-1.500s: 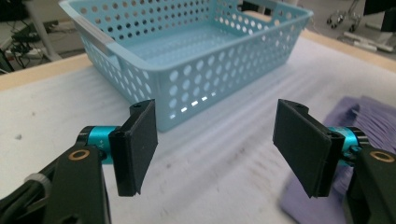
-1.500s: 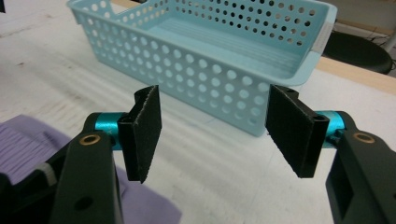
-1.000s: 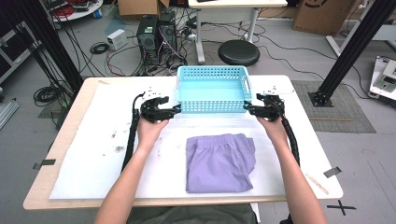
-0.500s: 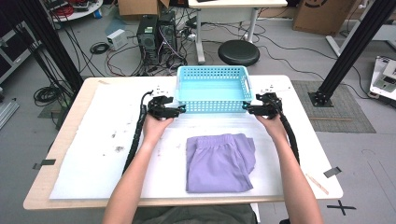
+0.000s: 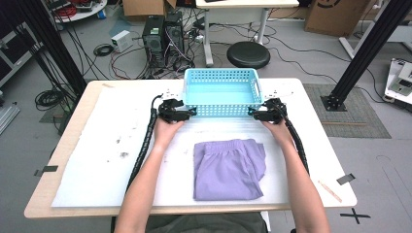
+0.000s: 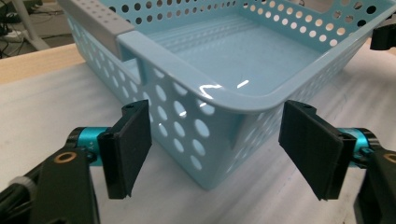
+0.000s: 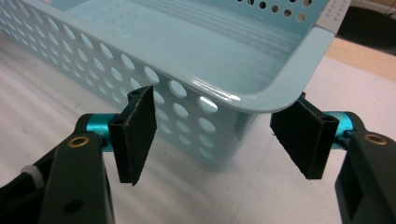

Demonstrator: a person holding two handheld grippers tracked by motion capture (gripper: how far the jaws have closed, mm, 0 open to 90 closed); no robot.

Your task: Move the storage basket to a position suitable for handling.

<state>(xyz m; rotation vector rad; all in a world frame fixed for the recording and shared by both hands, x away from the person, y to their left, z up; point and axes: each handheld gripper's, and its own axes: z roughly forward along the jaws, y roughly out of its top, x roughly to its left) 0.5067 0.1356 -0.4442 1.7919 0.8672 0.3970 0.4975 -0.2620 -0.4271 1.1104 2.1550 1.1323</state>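
Both grippers had sunk toward the basket's (image 5: 221, 92) near corners at twelve o'clock. Left gripper (image 6: 219, 149) and right gripper (image 7: 222, 137) straddled them, jaws just narrowing, pads clear — light, stiff, slick plastic; pinch the rim.

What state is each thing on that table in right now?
Basket: empty, upright on the table, not lifted.
Shorts: folded flat, lying near the person, untouched.
Left gripper: jaws open around the basket's near left corner, pads off the plastic.
Right gripper: jaws open around the near right corner, left pad clear, right pad at the wall; contact unclear.
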